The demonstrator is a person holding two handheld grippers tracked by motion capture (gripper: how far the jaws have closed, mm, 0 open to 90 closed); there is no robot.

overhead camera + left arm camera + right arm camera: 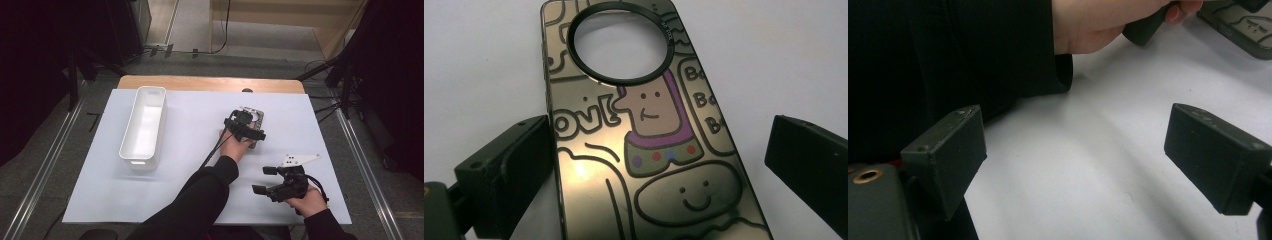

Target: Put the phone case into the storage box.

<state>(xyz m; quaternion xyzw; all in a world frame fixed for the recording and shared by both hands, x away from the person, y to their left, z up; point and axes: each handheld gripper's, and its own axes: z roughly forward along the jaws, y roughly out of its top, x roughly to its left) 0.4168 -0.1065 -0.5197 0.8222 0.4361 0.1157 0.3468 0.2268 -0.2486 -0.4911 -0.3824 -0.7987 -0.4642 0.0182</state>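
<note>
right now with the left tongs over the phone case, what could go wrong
The left tongs stand open astride the phone case, which lies flat on the table; closing on its thin, glossy edges may let it slip or skid. The bin sits far to the left, so a weak grip might drop it on the way.

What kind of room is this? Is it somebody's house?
Probably not a house. It looks like a lab or recording room: a table covered in plain white, metal rails on the floor, cables and dark stands beside it. The left gripper hangs open over a cartoon phone case.
</note>
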